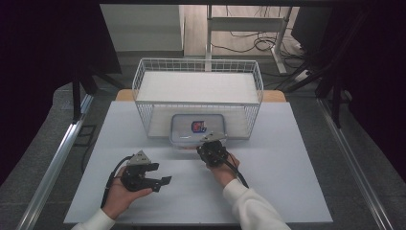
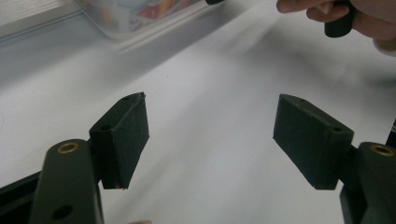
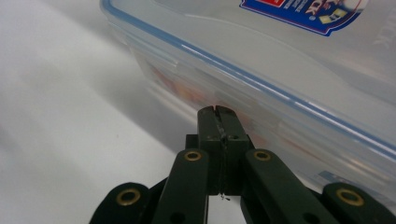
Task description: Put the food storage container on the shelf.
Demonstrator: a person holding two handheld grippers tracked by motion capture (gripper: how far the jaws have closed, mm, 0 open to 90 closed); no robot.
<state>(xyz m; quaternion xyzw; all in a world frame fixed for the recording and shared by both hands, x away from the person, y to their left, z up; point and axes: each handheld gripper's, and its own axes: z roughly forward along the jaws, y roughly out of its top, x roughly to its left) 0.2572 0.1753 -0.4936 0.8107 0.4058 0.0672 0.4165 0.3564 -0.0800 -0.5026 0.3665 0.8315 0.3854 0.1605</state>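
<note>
White board (image 1: pixel 287 191) carries everything, and your work sits toward its far edge, where the wire basket (image 1: pixel 198 67) stands with its open front facing you. That opening is probably why the clear plastic container (image 1: pixel 191 125) lies where it does: half under the basket's lower shelf, its near wall jutting out onto the board so you can get at it. Your right gripper (image 3: pixel 218 109) has its jaws pressed together with nothing between them, tips right up against that near wall just below the blue-sealed lid, which looks to me like a closed tip used for pushing or prodding, not a grasp. Your left gripper (image 1: pixel 163 180) rests near the board's near edge, well apart from the container, jaws spread and empty over bare board, seemingly kept ready.
</note>
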